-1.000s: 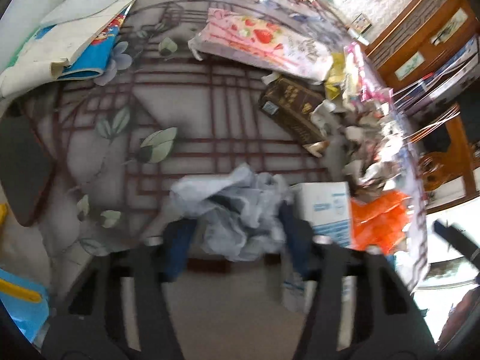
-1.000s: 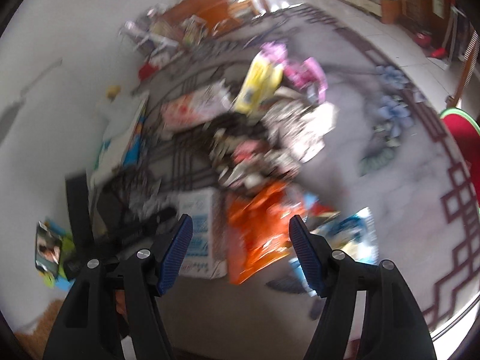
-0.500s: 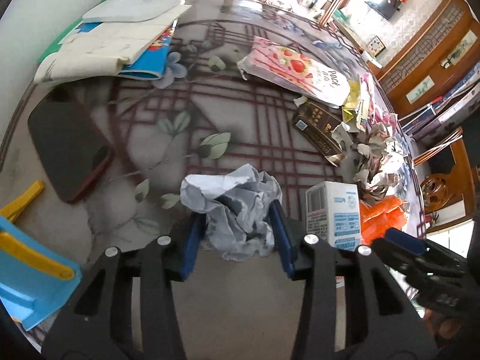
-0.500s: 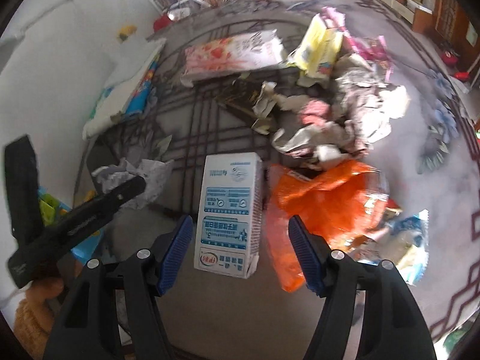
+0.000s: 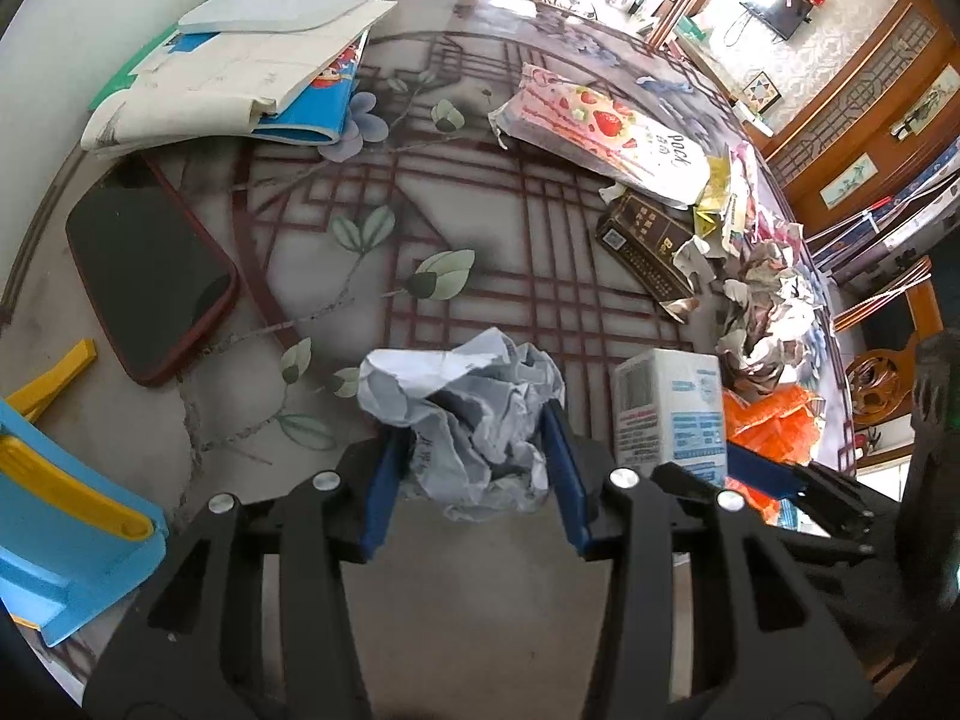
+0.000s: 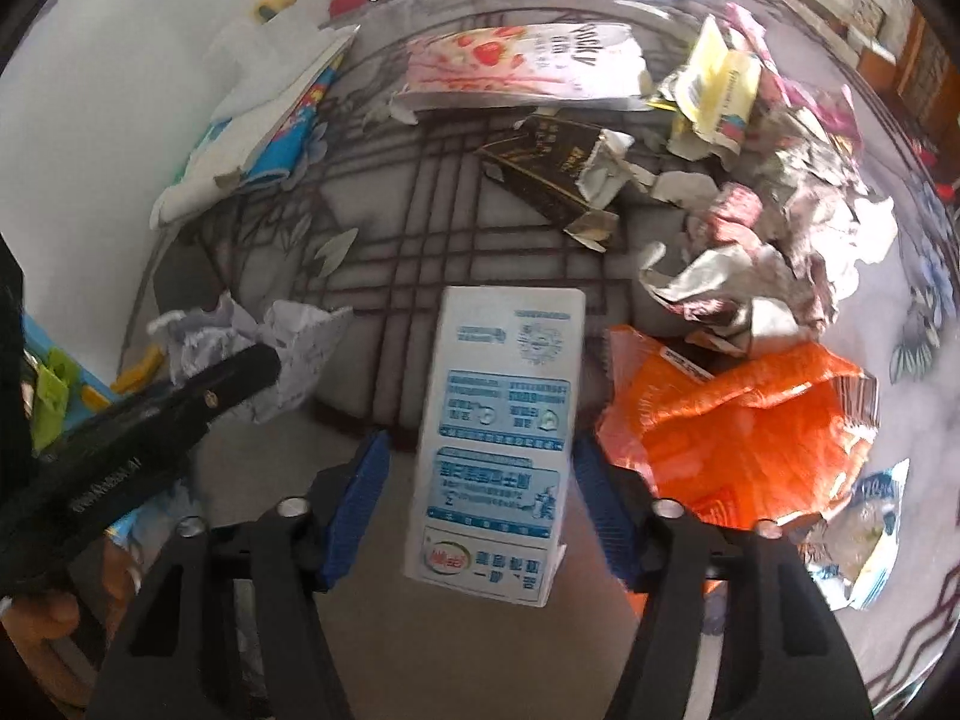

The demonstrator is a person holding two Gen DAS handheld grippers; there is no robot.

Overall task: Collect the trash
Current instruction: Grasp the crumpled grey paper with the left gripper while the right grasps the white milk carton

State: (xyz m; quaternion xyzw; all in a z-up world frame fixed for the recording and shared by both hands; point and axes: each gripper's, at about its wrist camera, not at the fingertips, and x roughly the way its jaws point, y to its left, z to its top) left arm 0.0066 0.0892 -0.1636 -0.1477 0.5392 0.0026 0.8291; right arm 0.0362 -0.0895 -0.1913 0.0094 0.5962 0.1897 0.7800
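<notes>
The left tongs (image 5: 474,468) are clamped on a crumpled ball of grey-white paper (image 5: 465,420), their blue pads (image 5: 377,495) pressed into both of its sides, at the near edge of the patterned bench (image 5: 372,276). Just to the right of that ball stands a white and blue milk carton (image 6: 501,432), and the right tongs (image 6: 480,495) straddle it with their jaws closing; the carton sits between the blue pads (image 6: 354,498), with a thin gap visible on the left side, so they do not yet press on it. An orange wrapper (image 6: 738,420) lies touching the carton's right side. Beyond it spreads a heap of torn, crumpled paper scraps (image 6: 768,264). A dark brown flattened box (image 6: 552,171) lies farther back, with a pink strawberry-printed packet (image 6: 522,69) behind it and a yellow wrapper (image 6: 717,93) next to that. Over on the left of the bench rest a phone in a red case (image 5: 144,264) and a stack of papers and booklets (image 5: 240,84). A blue and yellow plastic piece (image 5: 66,522) sits at the near left corner.
</notes>
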